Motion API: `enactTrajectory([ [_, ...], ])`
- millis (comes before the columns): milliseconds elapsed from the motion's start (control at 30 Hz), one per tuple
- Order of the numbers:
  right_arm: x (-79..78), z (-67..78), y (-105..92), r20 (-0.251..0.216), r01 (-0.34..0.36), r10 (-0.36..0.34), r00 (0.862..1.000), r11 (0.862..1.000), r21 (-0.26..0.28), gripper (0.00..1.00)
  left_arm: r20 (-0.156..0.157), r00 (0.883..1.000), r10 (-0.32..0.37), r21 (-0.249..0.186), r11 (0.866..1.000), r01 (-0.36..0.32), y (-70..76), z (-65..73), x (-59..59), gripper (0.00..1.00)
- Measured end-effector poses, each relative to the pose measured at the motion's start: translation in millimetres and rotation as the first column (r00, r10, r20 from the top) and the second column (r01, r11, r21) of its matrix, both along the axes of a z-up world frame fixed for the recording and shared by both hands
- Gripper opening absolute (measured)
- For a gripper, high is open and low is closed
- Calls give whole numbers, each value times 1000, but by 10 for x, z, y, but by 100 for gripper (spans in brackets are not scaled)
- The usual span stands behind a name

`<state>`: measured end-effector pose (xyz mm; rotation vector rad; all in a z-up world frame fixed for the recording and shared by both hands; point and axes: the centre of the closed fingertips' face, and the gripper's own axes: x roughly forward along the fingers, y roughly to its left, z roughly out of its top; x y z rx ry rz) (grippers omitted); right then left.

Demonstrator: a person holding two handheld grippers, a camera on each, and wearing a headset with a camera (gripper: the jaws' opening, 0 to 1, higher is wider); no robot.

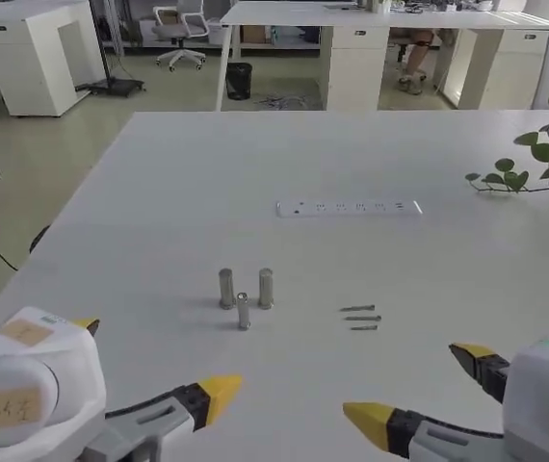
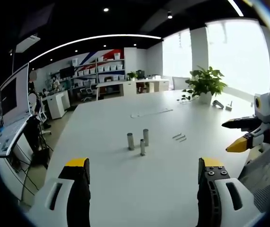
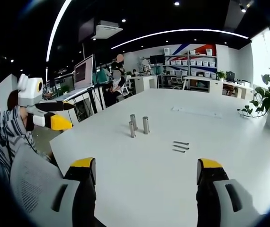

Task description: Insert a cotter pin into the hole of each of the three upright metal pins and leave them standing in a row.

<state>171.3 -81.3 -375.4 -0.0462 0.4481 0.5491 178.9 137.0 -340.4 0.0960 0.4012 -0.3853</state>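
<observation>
Three upright metal pins (image 1: 245, 296) stand clustered in a small triangle on the white table (image 1: 159, 192), also seen in the left gripper view as metal pins (image 2: 138, 140) and in the right gripper view as metal pins (image 3: 138, 125). To their right lie three cotter pins (image 1: 361, 317), side by side; cotter pins (image 2: 179, 137), cotter pins (image 3: 180, 146). My left gripper (image 1: 154, 371) hovers open at the near left edge. My right gripper (image 1: 419, 385) hovers open at the near right. Both are well short of the pins, with nothing between their yellow-tipped jaws.
A white power strip (image 1: 349, 208) lies across the table beyond the pins. A leafy plant (image 1: 539, 154) reaches in at the far right edge. Desks and office chairs stand behind the table. A person sits at the far desk.
</observation>
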Motion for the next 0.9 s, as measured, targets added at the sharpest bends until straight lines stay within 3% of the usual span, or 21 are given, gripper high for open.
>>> enactTrajectory([
  [333,0,-55,-11,-21,-8,8,1000,1000,-7,85,-5,1000,0,-2,1000,0,10,-33,6,94],
  [500,-2,-73,16,-41,-41,41,998,999,-3,73,-1,1000,4,-19,1000,-4,21,-44,15,93],
  [767,152,-68,153,-16,-109,108,994,994,-18,63,-3,1000,-2,-34,999,2,5,-72,24,92],
  [867,268,-85,226,-19,-122,122,992,993,2,60,-4,1000,-2,-34,999,1,7,-82,34,91],
  [900,303,-82,248,-18,-123,123,992,992,9,59,9,1000,7,-21,1000,-7,31,-66,46,89],
])
